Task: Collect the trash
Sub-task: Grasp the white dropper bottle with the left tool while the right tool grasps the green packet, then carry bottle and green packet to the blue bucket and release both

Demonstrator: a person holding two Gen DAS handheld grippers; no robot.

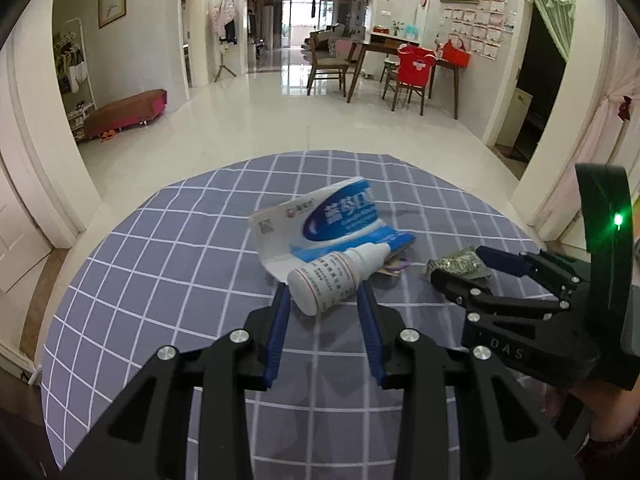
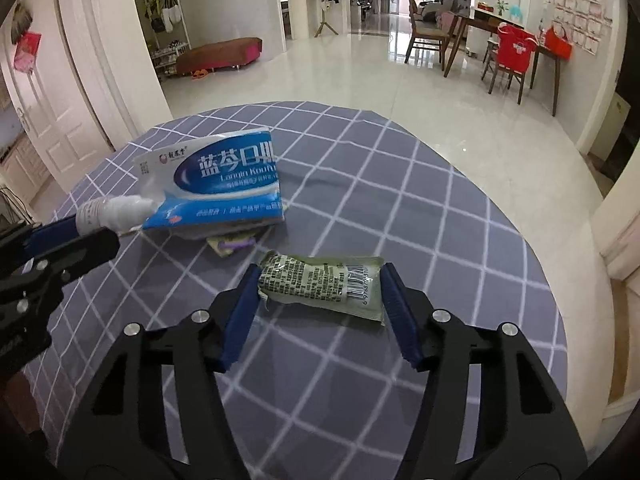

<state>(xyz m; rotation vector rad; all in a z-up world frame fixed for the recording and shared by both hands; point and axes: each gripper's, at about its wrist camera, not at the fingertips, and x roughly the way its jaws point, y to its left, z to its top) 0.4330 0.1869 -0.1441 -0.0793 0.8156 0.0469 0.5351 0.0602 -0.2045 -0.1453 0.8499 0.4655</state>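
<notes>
My left gripper (image 1: 323, 286) is shut on a small white dropper bottle (image 1: 335, 278), held above the grey checked tablecloth (image 1: 160, 280); the bottle also shows in the right wrist view (image 2: 114, 212). My right gripper (image 2: 320, 276) is shut on a green snack wrapper (image 2: 320, 286), its pads against both ends; the wrapper also shows in the left wrist view (image 1: 460, 265). A blue and white medicine box (image 1: 328, 226) lies flattened behind the bottle, also in the right wrist view (image 2: 216, 182). A small yellow and purple scrap (image 2: 232, 245) lies under it.
The round table's far edge (image 1: 320, 154) drops to a shiny tiled floor. A dining table with chairs (image 1: 400, 68) stands far right, a low bench (image 1: 128, 110) far left. The right gripper's body (image 1: 540, 300) is close on the left one's right.
</notes>
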